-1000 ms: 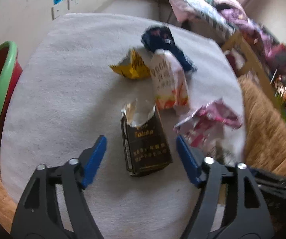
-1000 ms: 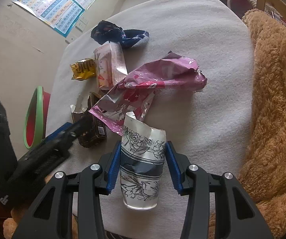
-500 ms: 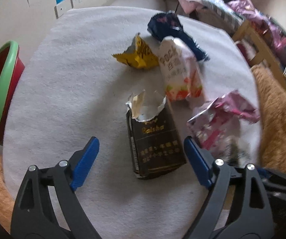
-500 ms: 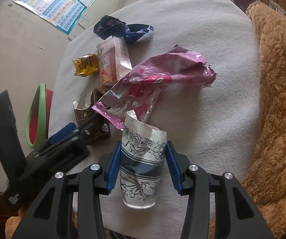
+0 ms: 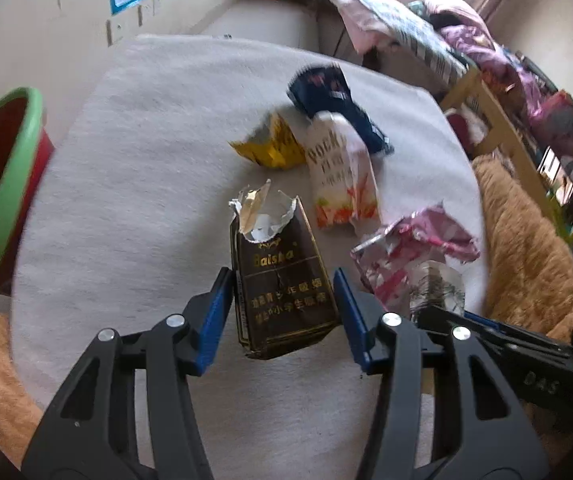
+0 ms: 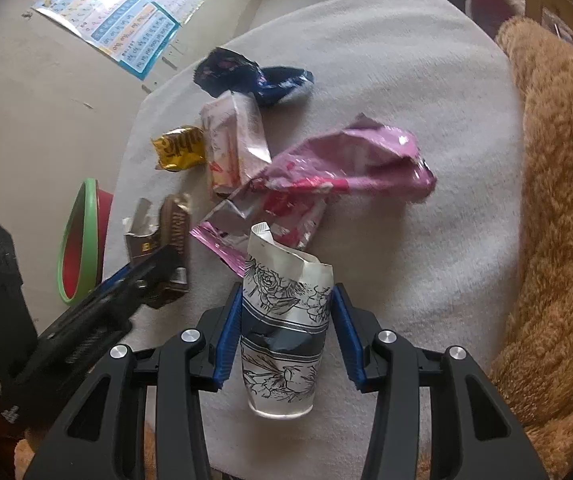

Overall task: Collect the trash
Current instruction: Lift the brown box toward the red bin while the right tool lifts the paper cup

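- The left gripper (image 5: 282, 304) has just been closing its jaws, and the blue pads now sit against both sides of a dark brown cigarette pack (image 5: 282, 284) with a torn foil top; the pack lies between them on the grey-white tablecloth (image 5: 146, 160).
- The right gripper (image 6: 286, 320) is clenched on a crumpled paper cup (image 6: 284, 332) printed with black flowers, its pads pressing the cup's sides and the cup's base towards the camera.
- From the right wrist, the left gripper (image 6: 142, 276) shows as a black frame over the cigarette pack (image 6: 166, 240).
- Just beyond the cup lies a crumpled pink foil bag (image 6: 338, 172), touching or nearly touching the cup's torn rim.
- Farther out on the cloth, a pale Pocky packet (image 5: 340, 172) lies beside a yellow-gold wrapper (image 5: 274, 148), with a dark blue wrapper (image 5: 330, 100) behind them.
- A red bin with a green rim (image 5: 2, 176) stands off the left edge of the table.
- Tan fluffy fabric (image 6: 558, 200) covers the right side of the scene.
- A blue-edged poster (image 6: 122, 16) hangs on the wall behind the table.
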The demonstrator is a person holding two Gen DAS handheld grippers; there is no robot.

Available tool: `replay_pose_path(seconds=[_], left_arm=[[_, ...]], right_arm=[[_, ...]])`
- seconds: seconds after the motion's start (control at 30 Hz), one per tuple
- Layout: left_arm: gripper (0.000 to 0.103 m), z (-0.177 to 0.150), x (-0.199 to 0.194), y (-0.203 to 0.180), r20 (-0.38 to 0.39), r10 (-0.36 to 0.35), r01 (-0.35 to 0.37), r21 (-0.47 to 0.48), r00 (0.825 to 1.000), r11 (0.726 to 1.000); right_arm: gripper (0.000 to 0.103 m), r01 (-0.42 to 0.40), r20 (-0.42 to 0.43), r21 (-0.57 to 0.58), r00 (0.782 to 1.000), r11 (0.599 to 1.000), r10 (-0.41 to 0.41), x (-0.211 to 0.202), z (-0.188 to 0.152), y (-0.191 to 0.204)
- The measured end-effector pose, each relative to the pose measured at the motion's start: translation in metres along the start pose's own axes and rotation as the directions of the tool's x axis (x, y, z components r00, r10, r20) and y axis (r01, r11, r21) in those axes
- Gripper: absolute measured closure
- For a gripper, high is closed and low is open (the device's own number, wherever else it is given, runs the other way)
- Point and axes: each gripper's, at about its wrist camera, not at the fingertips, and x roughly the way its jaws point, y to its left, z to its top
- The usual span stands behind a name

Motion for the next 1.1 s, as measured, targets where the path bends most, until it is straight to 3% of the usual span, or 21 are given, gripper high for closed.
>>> replay_pose_path(seconds=[0.23, 0.5, 0.73, 1.1], left_arm=[[0.053, 0.013, -0.041, 0.032, 0.118, 0.049, -0.043, -0.054, 0.992, 0.998], [0.053, 0.026, -0.081, 0.08, 0.217, 0.152, -0.128, -0.12, 0.964, 0.985], [0.053, 0.026, -0.089, 0.105, 0.234, 0.212, -0.178, -0.157, 0.949, 0.971], [0.053, 0.022, -0.085, 0.151, 0.202, 0.236, -0.18, -0.262, 0.951, 0.948]], right_arm=[[0.06, 0.0, 0.031, -0.096, 1.0, 0.995, 0.003, 0.0, 0.006, 0.028], [0.06, 0.016, 0.086, -0.232, 0.996, 0.973, 0.005, -0.001, 0.021, 0.079], [0.06, 0.017, 0.083, -0.327, 0.997, 0.945, 0.011, 0.01, 0.025, 0.116], [0.06, -0.007, 0.034, -0.432, 0.999, 0.902, 0.024, 0.036, 0.026, 0.162]])
